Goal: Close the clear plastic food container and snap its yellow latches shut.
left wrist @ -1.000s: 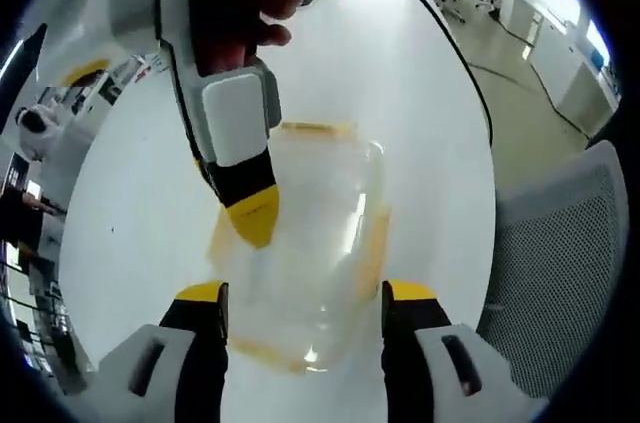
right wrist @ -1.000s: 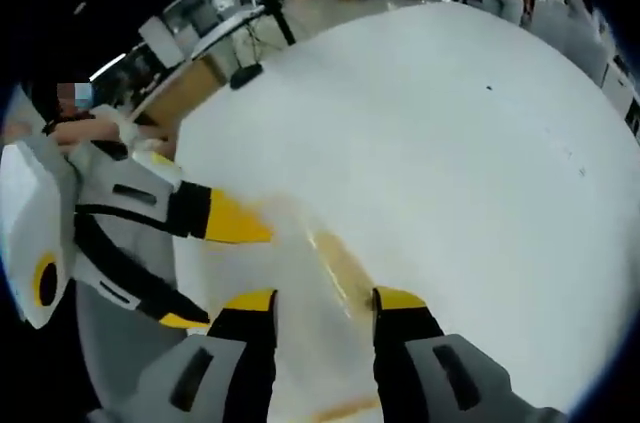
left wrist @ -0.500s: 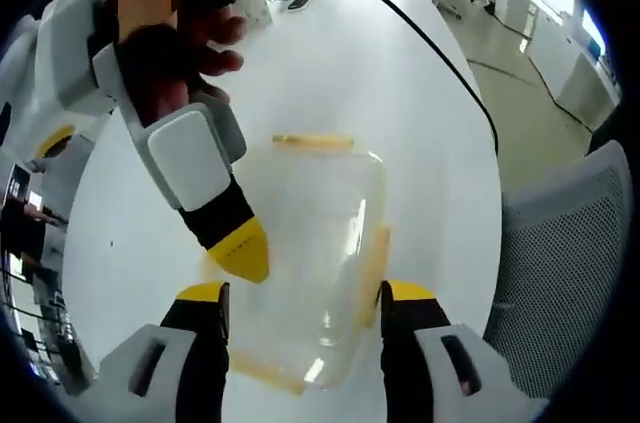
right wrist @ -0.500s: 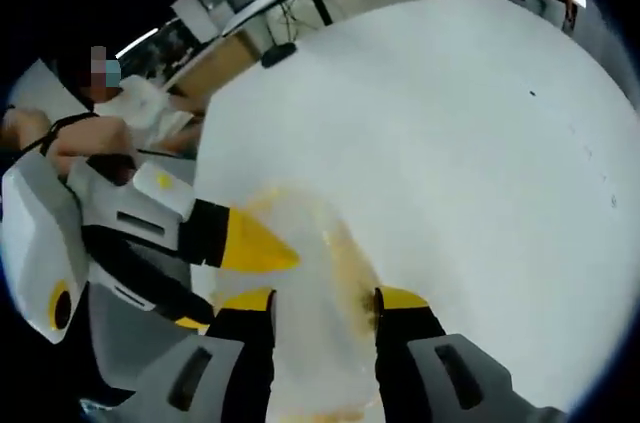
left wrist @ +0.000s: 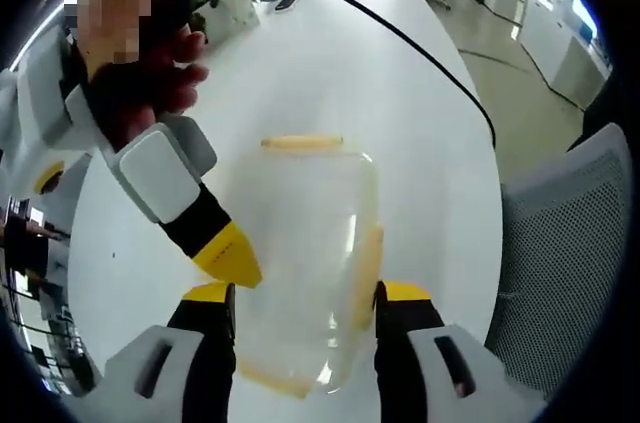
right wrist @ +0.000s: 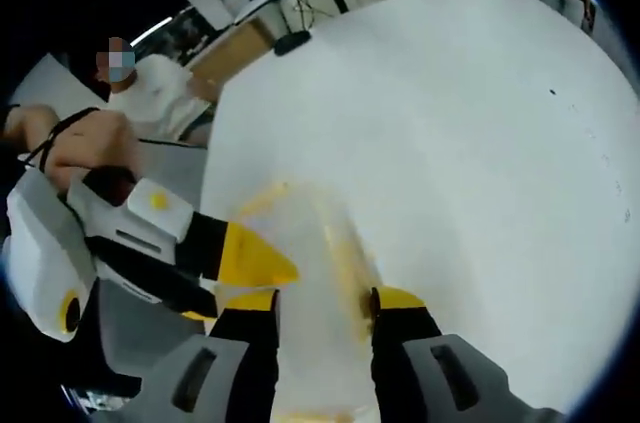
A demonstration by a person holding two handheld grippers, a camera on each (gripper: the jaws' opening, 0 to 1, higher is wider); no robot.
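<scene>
The clear plastic container lies on the white table, with yellow latches on its far edge, right edge and near edge. My left gripper is open, one jaw on each side of the container's near end. My right gripper, held by a hand, comes in from the upper left, its yellow tip at the container's left side. In the right gripper view, my right gripper is open with the blurred container between its jaws. The left gripper reaches in from the left.
A black cable runs across the table toward its right edge. A grey mesh chair stands off that edge. A potted plant sits at the far end. A person in a white shirt is beyond the table.
The right gripper's tip has slid off the lid toward the container's left side and lower in the left gripper view. The container now lies deeper between both pairs of jaws.
</scene>
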